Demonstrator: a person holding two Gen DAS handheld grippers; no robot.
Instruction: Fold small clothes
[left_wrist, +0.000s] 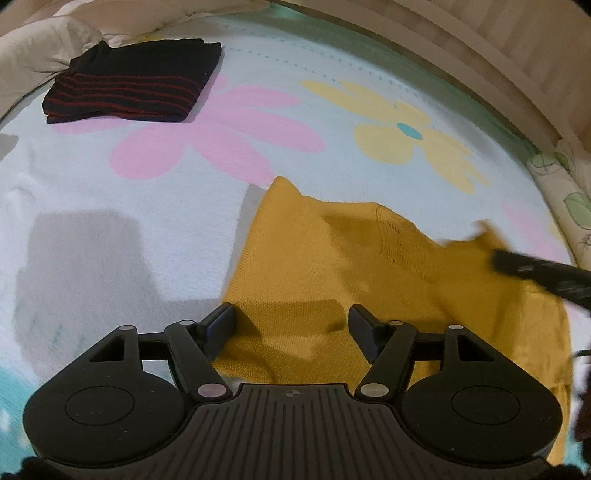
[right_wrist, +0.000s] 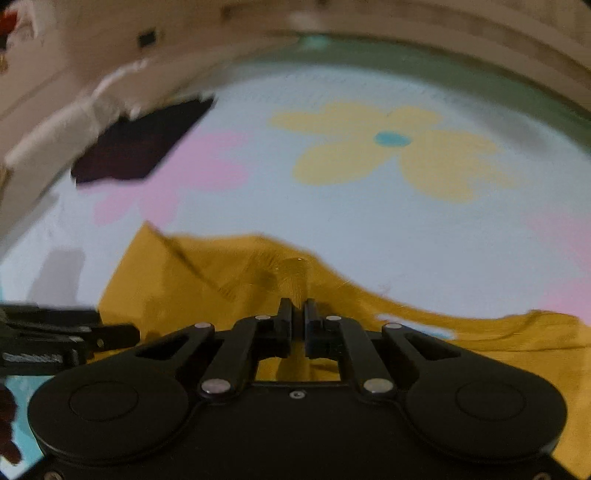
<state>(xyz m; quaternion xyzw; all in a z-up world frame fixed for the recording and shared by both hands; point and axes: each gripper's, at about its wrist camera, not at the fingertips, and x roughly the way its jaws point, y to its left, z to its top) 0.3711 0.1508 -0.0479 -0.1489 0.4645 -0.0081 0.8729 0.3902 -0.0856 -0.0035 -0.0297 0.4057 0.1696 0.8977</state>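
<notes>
Closest to us in the left wrist view, our left gripper stands with its fingers apart and nothing pinched between them; they hang over the near edge of the mustard-yellow knit garment. That garment lies rumpled on the flowered bedspread, spread from the middle of the bed toward the right side. Our right gripper has its fingers drawn close together, and a fold of the yellow knit rises from between their tips, so we read it as clamped on the cloth (the view is blurred, but the pinched ridge shows clearly enough). From the left wrist camera, that same gripper reaches in from the right edge, with a lifted corner of the garment at its tip. A dark garment with red stripes lies folded, well apart from the yellow one, at the far left of the bedspread, beside a cream duvet. Beyond the bed runs a pale wooden frame.
</notes>
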